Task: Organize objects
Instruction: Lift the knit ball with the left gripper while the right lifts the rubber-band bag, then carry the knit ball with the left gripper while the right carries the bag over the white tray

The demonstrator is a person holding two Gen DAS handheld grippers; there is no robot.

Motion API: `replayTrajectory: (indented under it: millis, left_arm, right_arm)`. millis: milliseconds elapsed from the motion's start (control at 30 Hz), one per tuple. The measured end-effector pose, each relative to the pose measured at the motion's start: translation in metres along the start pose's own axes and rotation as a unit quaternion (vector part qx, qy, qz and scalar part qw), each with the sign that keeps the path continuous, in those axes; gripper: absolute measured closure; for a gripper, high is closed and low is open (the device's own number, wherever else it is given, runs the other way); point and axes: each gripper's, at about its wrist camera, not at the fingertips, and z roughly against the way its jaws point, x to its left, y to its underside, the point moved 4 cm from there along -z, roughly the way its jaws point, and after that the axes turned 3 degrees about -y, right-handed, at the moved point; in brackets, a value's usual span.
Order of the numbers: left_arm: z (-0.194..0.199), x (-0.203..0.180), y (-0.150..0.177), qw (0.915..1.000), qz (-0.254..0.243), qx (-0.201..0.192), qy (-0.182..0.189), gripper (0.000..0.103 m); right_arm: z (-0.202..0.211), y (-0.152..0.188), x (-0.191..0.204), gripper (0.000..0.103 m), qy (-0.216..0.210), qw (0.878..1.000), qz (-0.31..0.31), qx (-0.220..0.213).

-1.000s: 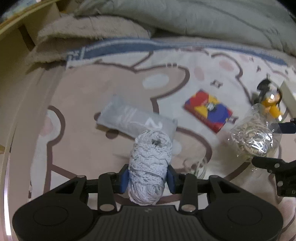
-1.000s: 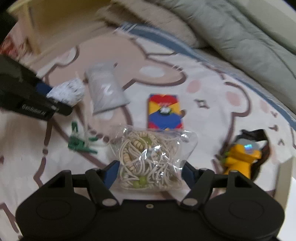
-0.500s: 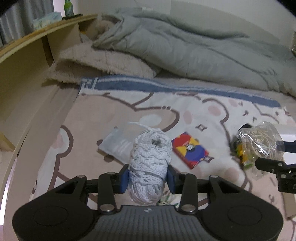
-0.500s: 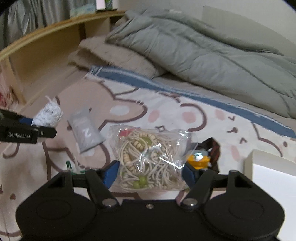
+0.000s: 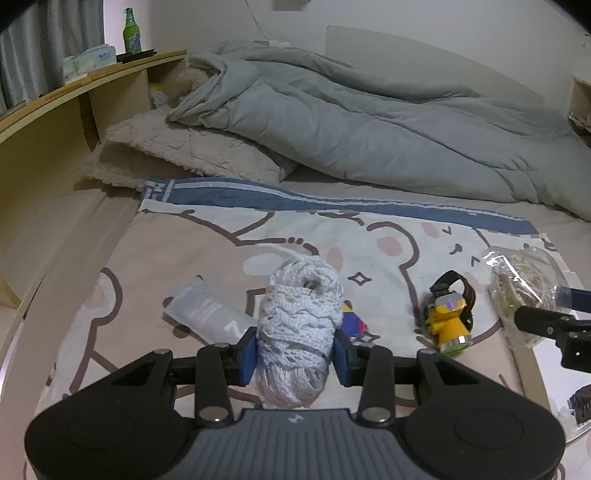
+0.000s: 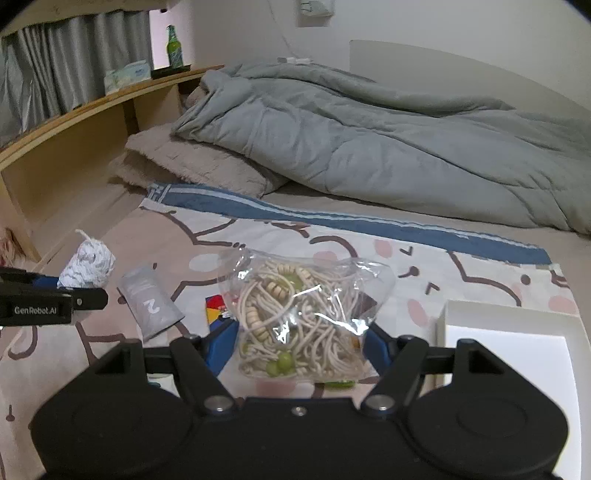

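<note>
My left gripper [image 5: 295, 349] is shut on a white ball of string [image 5: 301, 321], held above the bear-print blanket [image 5: 184, 258]. In the right wrist view my right gripper [image 6: 301, 341] is shut on a clear bag of cords and beads [image 6: 303, 310], also raised off the blanket. The same bag [image 5: 524, 288] shows at the right edge of the left wrist view, and the string ball [image 6: 88, 267] at the left of the right wrist view. On the blanket lie a grey pouch [image 5: 207, 314], a red, blue and yellow card box [image 5: 352, 321] and a yellow toy with a black strap [image 5: 448, 317].
A white box [image 6: 509, 347] stands at the right by the bed's edge. A grey duvet [image 5: 369, 122] and a beige pillow [image 5: 192, 155] fill the far side. A wooden headboard shelf [image 5: 55, 122] with a green bottle [image 5: 132, 31] runs along the left.
Both grippers have risen and tipped up with their loads, so the duvet and shelf come into view. The right gripper has carried the bag rightward, toward the white box.
</note>
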Motion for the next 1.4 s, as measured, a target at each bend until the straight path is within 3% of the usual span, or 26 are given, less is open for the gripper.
replayTrajectory:
  millis: [333, 667, 1133, 1400]
  left_arm:
    - [-0.001, -0.046, -0.004, 0.9996, -0.014, -0.006, 0.025, 0.061]
    - [-0.006, -0.12, -0.005, 0.9956, -0.055, -0.009, 0.076, 0.061]
    - [-0.016, -0.219, -0.001, 0.9855, -0.108, -0.005, 0.131, 0.061]
    - [-0.024, -0.264, 0.012, 0.9723, -0.177, -0.004, 0.152, 0.061]
  right_arm:
    - [0.023, 0.01, -0.053, 0.03, 0.039, 0.999, -0.028, -0.003]
    - [0.046, 0.03, -0.115, 0.03, 0.081, 0.995, -0.06, -0.004]
    - [0.06, 0.059, -0.187, 0.03, 0.118, 0.988, -0.096, 0.017]
    - [0.051, 0.076, -0.224, 0.03, 0.136, 0.983, -0.109, 0.062]
